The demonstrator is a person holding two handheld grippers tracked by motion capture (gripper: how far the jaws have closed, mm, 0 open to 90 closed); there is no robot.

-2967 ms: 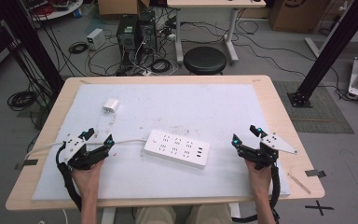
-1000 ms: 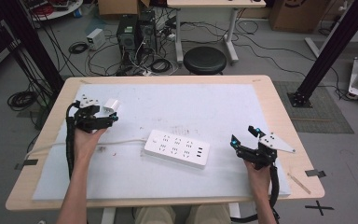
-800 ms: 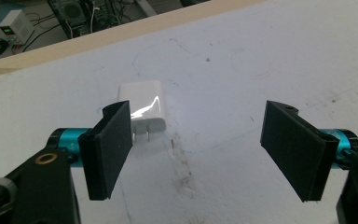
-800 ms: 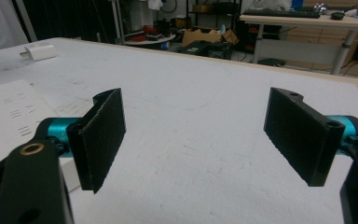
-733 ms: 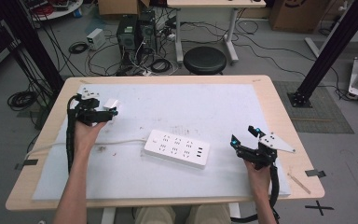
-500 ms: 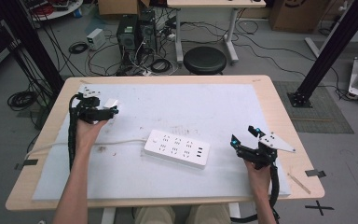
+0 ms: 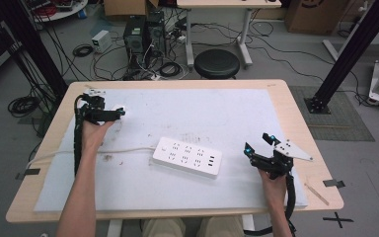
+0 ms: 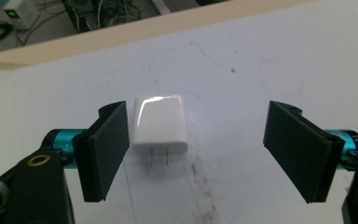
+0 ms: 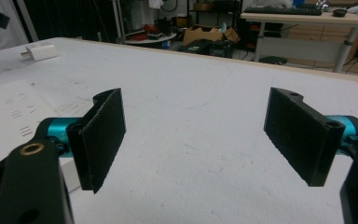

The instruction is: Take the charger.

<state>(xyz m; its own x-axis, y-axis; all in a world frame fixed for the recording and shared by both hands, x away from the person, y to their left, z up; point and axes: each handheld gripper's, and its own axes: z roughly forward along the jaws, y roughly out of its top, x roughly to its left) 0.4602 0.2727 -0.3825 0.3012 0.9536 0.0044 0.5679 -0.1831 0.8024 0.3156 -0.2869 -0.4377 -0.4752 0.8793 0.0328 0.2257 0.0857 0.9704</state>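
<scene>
- The table point(image 7: 296, 128) is pale wood with rounded corners, under a scuffed white mat point(image 7: 217, 118); beyond it, grey floor, tangled cables and a round black stool point(image 7: 217, 63).
- A flat white power strip point(image 7: 187, 156) lies mid-mat, its cord running left.
- The right gripper point(image 7: 259, 146) rests near the mat's right edge, jaws wide apart over bare mat.
- The left gripper point(image 8: 196, 149), its jaws just opened further, straddles the charger.
- The charger point(image 8: 159, 122), a glossy rounded white block with two prongs, lies on the mat just beside one foam-faced jaw, apart from the other.
</scene>
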